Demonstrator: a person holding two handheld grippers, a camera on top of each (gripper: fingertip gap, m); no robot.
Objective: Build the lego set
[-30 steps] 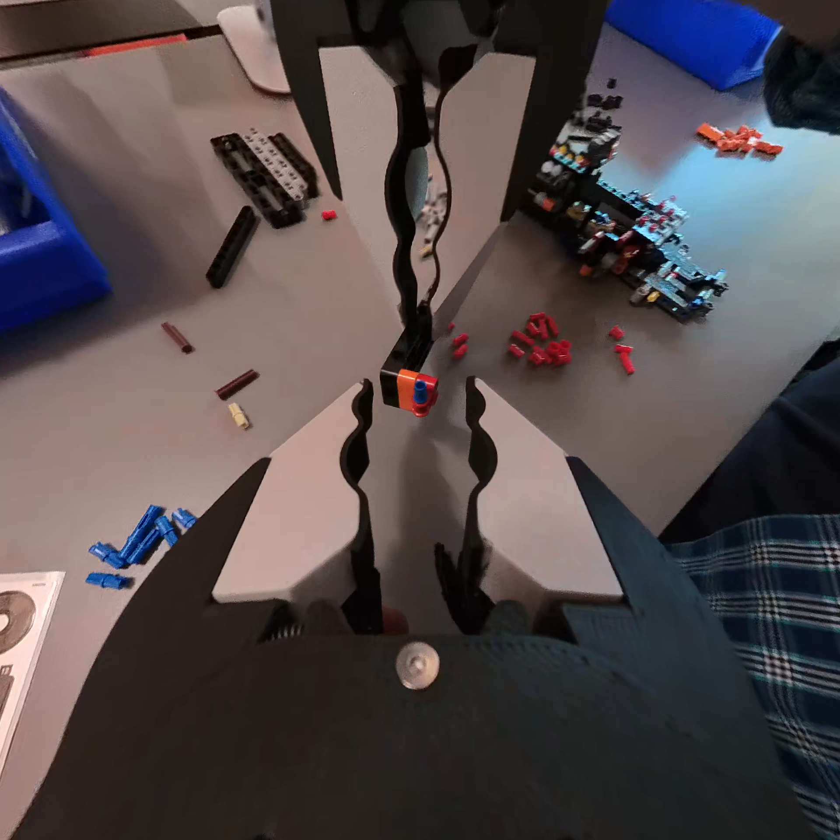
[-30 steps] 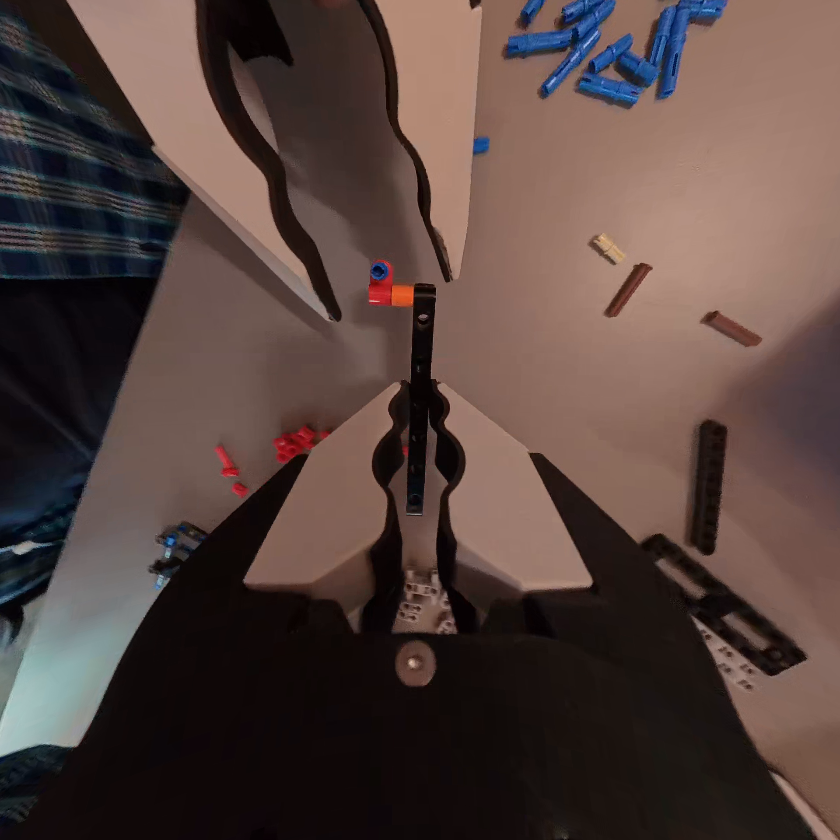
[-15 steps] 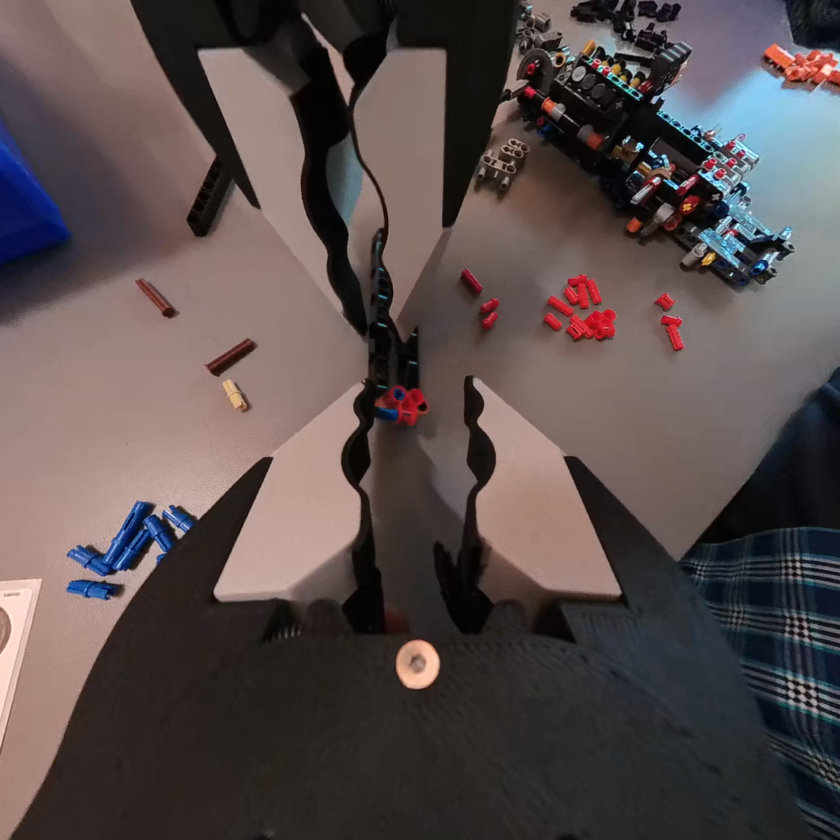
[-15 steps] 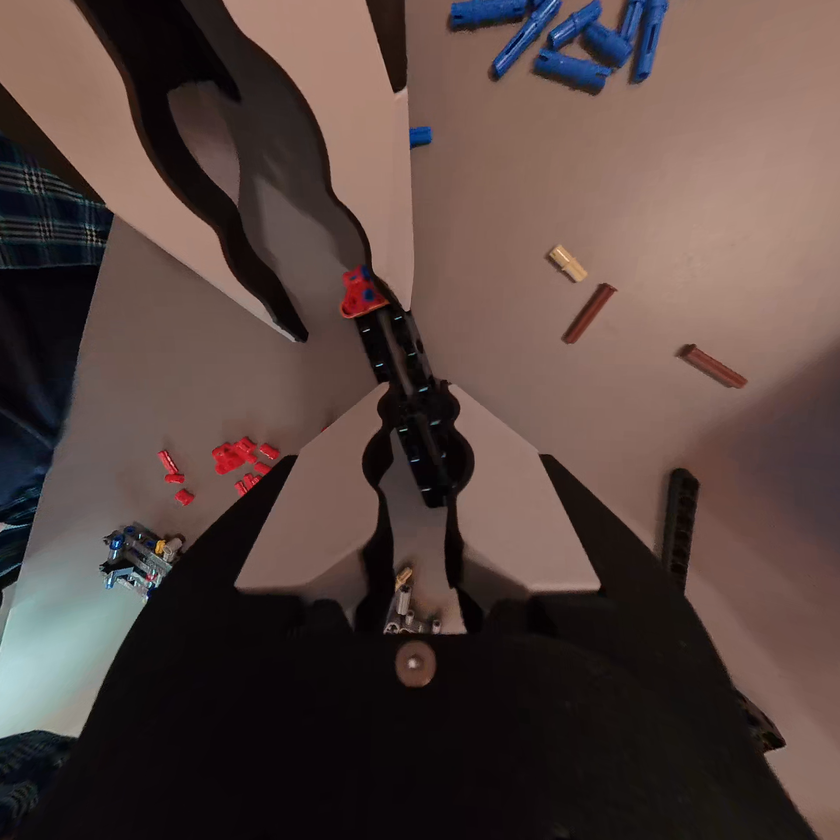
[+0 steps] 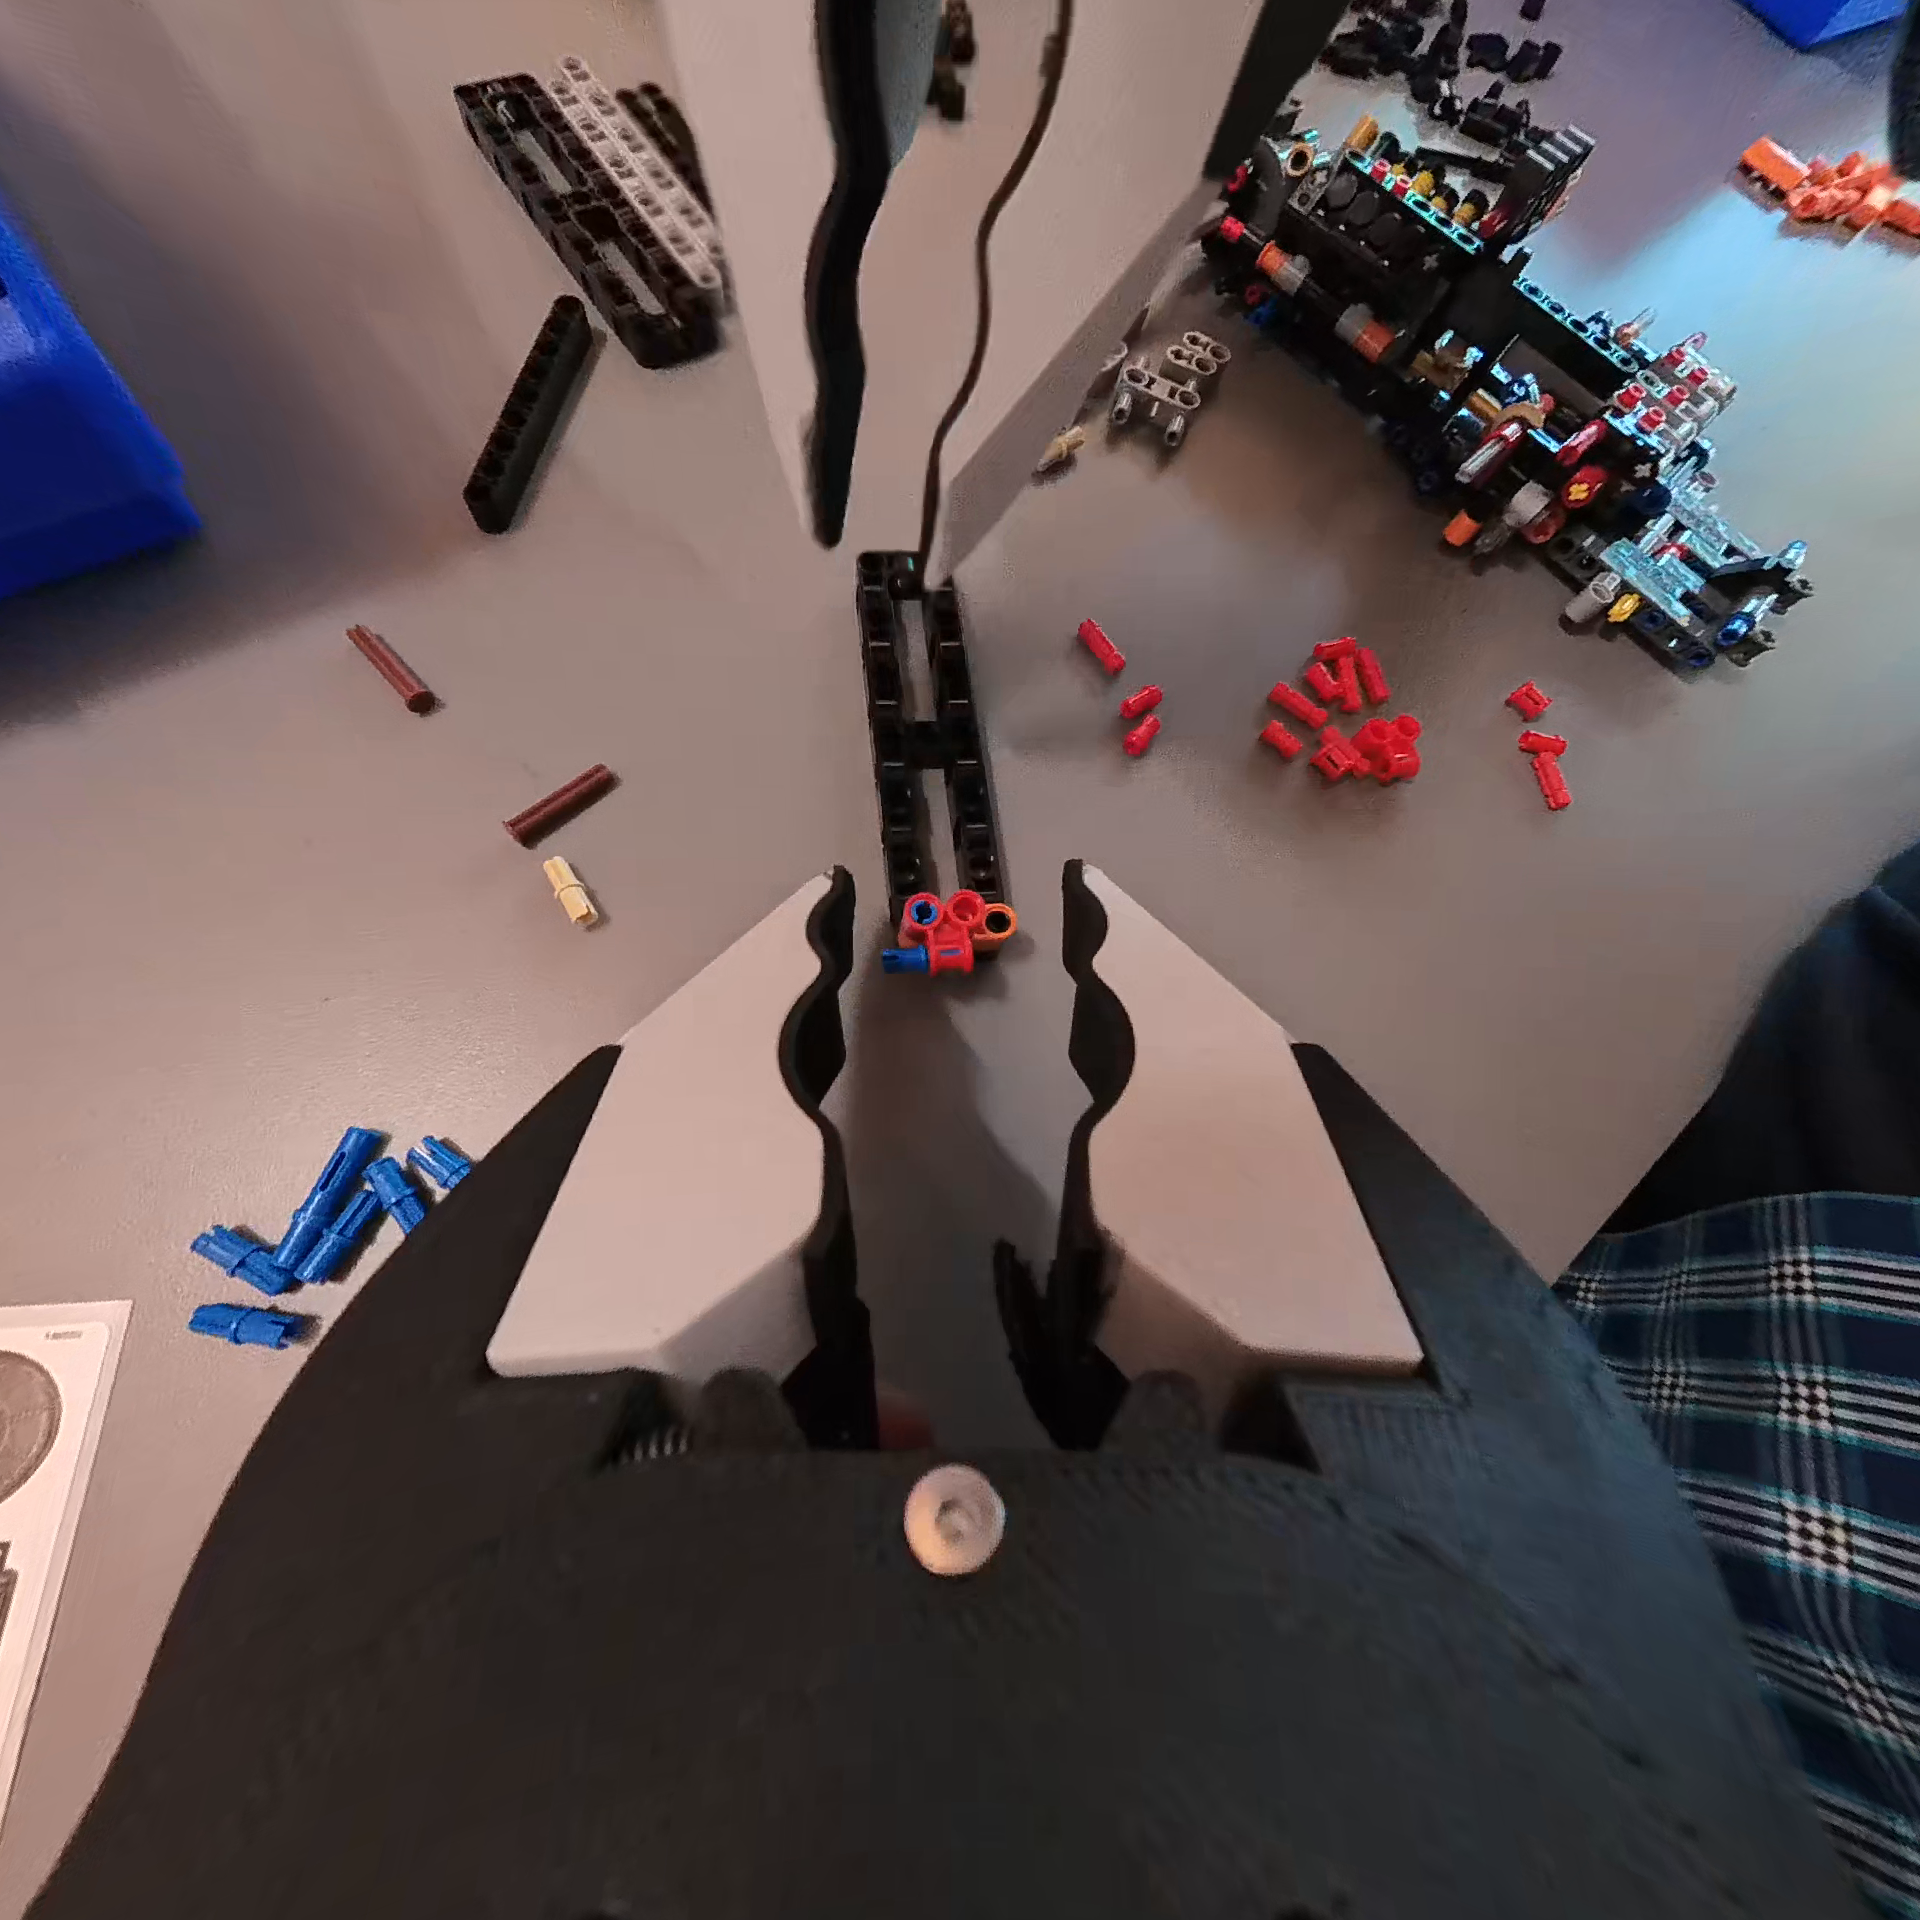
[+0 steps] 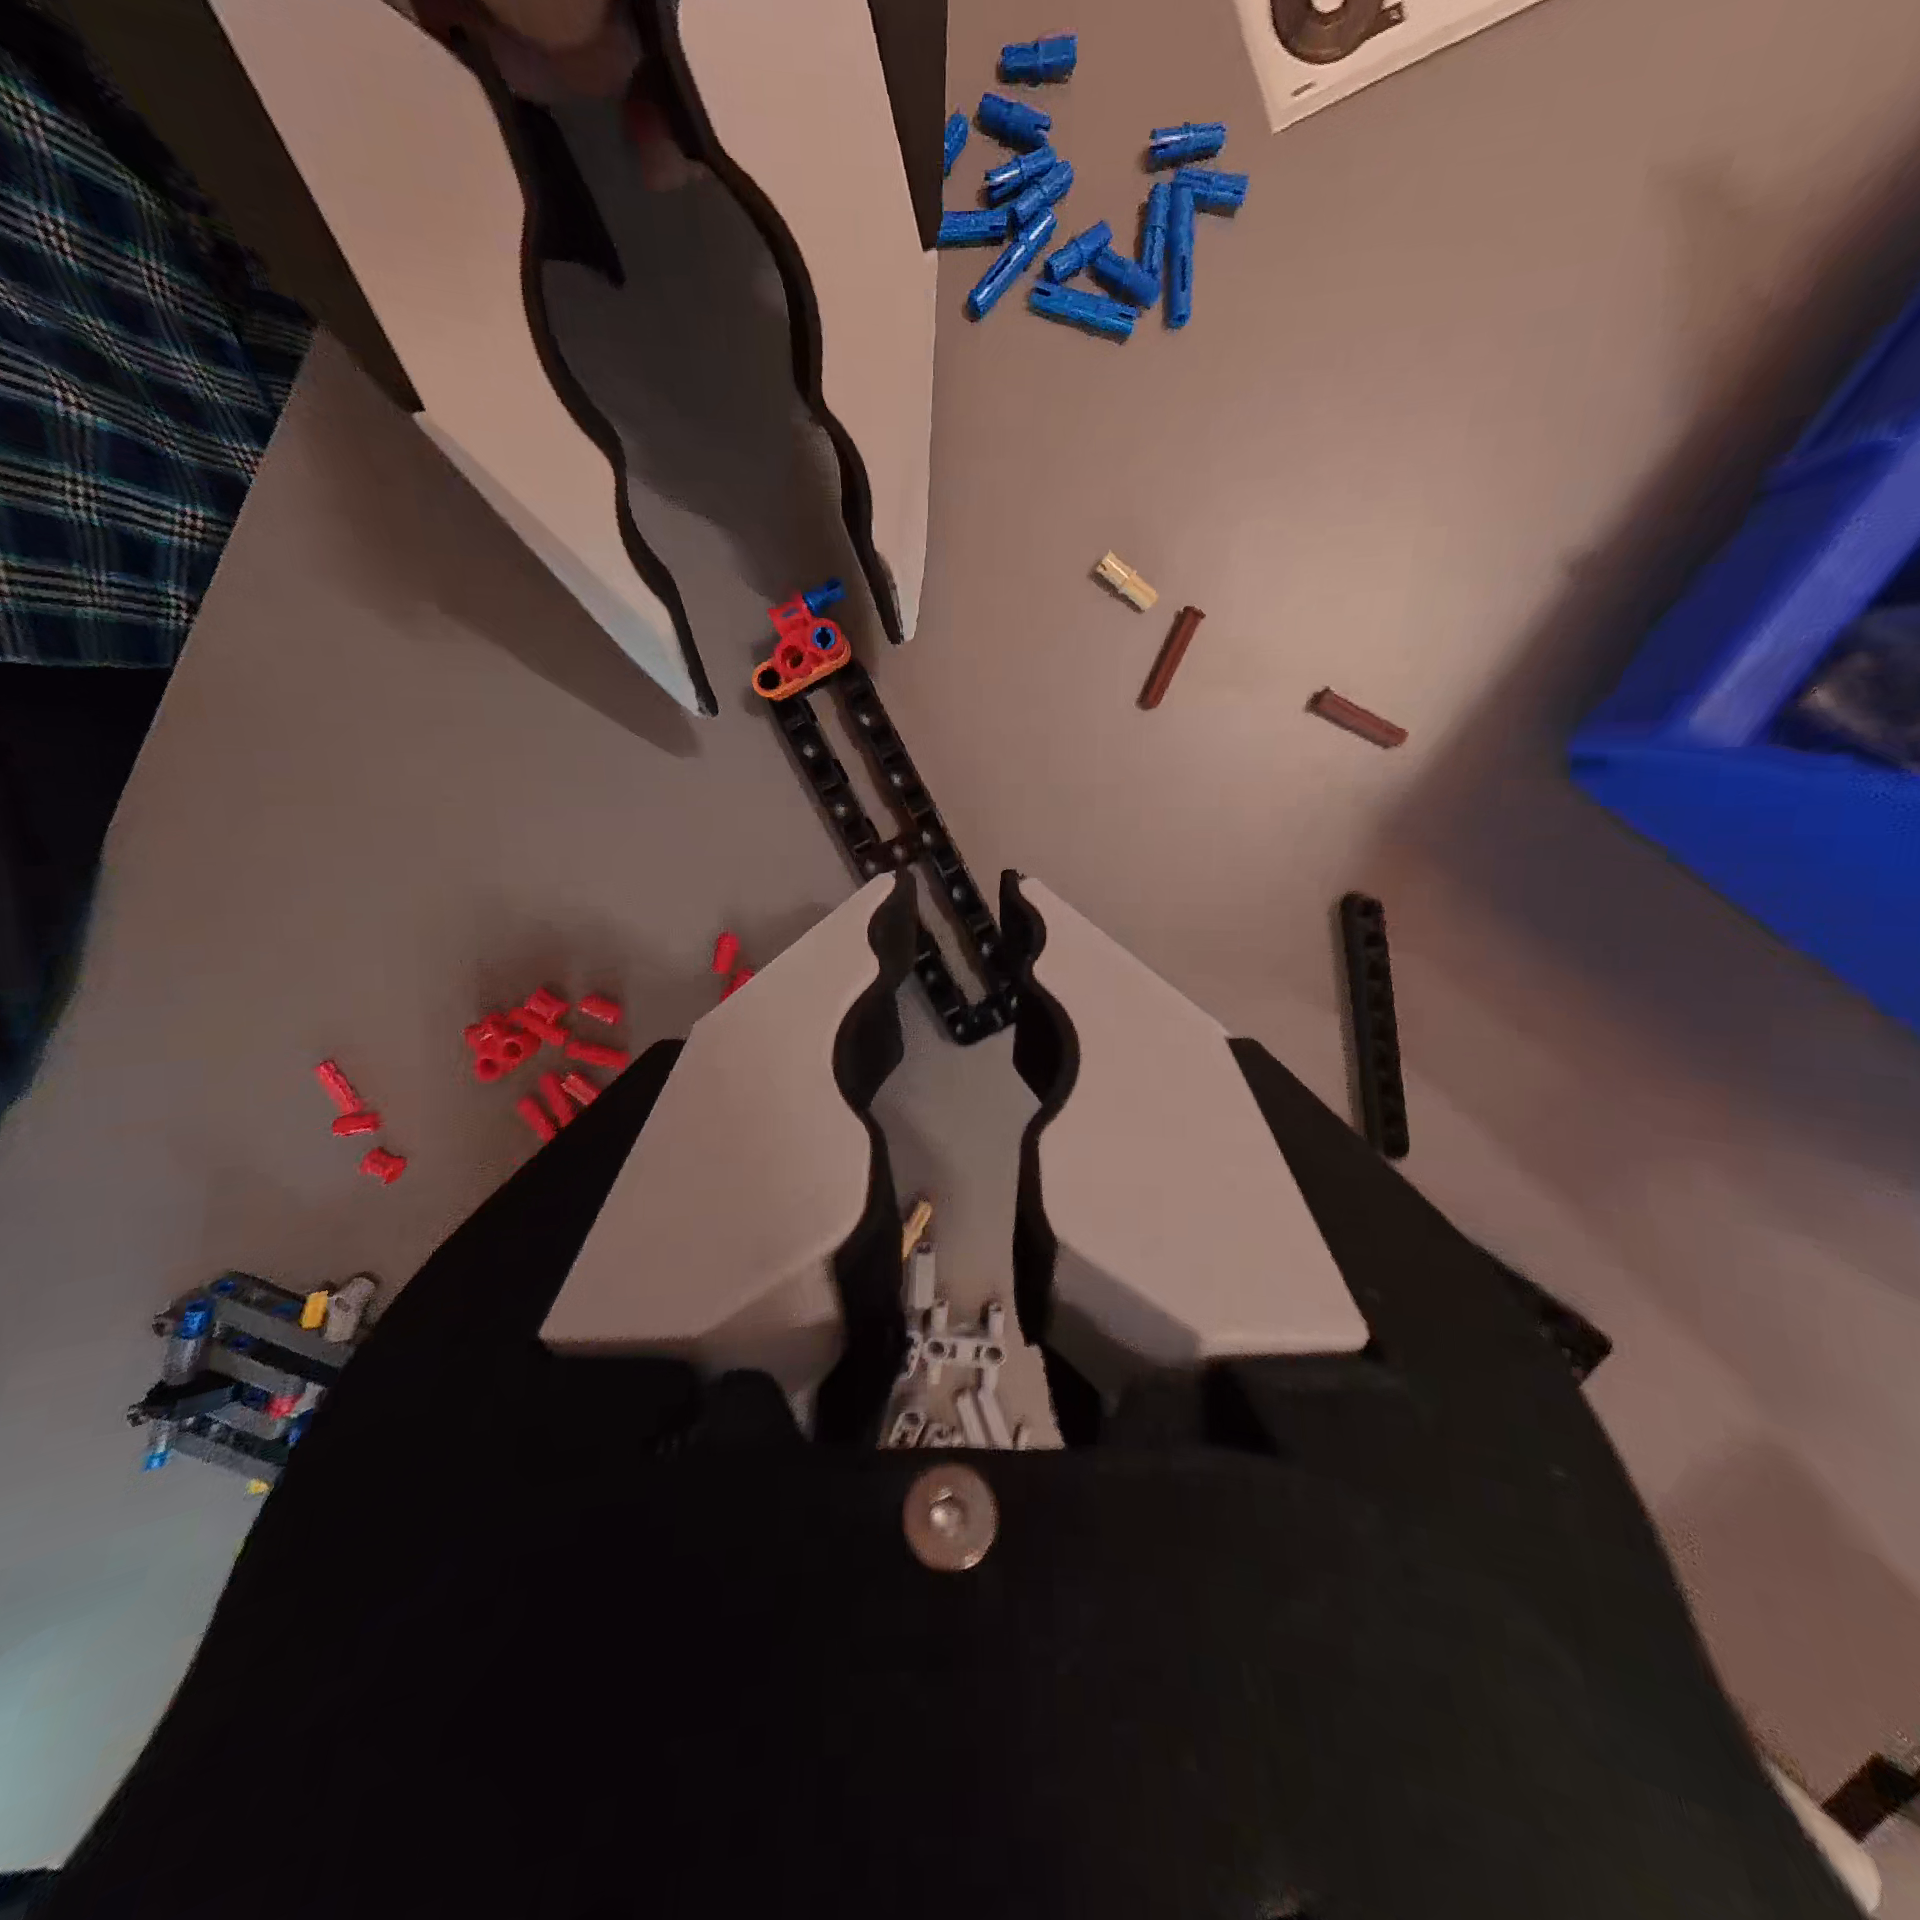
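- Grey surface (image 5: 312, 935) carries the loose parts, with a long black frame (image 5: 925, 727) lying flat on it; everything below is placed from that frame.
- Left tool (image 5: 956, 871) is released and empty, its jaws spread wider than the frame and stopped just short of the frame's near end.
- Right tool (image 6: 954, 894) straddles the frame's opposite end, one finger on each long side. Whether it pinches the frame or merely brackets it cannot be told.
- On the end of the frame facing the left tool sits a small red, blue and orange connector cluster (image 5: 951, 930), with a blue pin sticking out sideways.
- Judged step: the left tool takes over this end, or seats the cluster.
- To do it well, come in level and centred on the frame's long axis. Close on the two long sides just behind the cluster rather than on the cluster itself, so the pin is not knocked askew. The right tool should steady the far end until the grip is firm.
- Red pins (image 5: 1340, 717) lie to the frame's right, and brown axles (image 5: 561, 805) and a tan pin (image 5: 571, 890) to its left.
- Blue pins (image 5: 312, 1226) lie farther left, and the large built model (image 5: 1507, 364) well beyond to the right.
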